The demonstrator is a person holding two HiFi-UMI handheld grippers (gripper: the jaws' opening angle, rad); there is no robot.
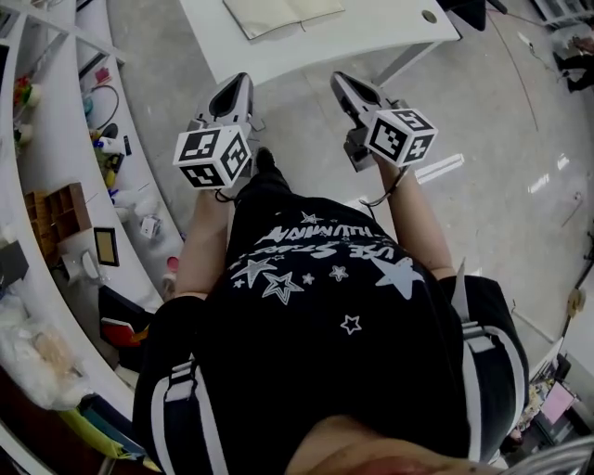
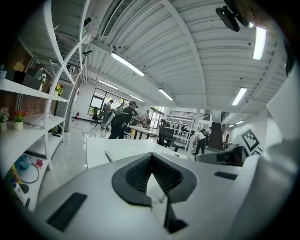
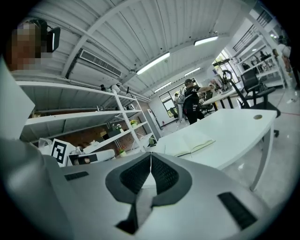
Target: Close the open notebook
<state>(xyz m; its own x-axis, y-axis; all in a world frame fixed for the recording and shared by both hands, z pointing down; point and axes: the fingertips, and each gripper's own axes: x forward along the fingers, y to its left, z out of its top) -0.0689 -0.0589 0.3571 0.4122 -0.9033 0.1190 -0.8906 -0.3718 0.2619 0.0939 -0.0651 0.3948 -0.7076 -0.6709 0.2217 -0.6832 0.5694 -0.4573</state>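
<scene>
The open notebook (image 1: 278,14) lies flat with pale pages up on the white table (image 1: 371,37), at the top of the head view. From the right gripper view the notebook (image 3: 190,143) is ahead and a little right of the jaws, on the table (image 3: 234,131). Both grippers hang in the air short of the table's near edge. My left gripper (image 1: 237,82) is shut with nothing in it; its tips (image 2: 151,154) meet. My right gripper (image 1: 339,79) is also shut and empty, its jaws (image 3: 150,154) closed together. Neither touches the notebook.
White shelves (image 1: 56,186) with several small things run along the left. The table's leg (image 1: 408,60) slants down at its right corner. Several people (image 2: 122,122) and an office chair (image 2: 166,136) stand far behind the table. Grey floor lies between me and the table.
</scene>
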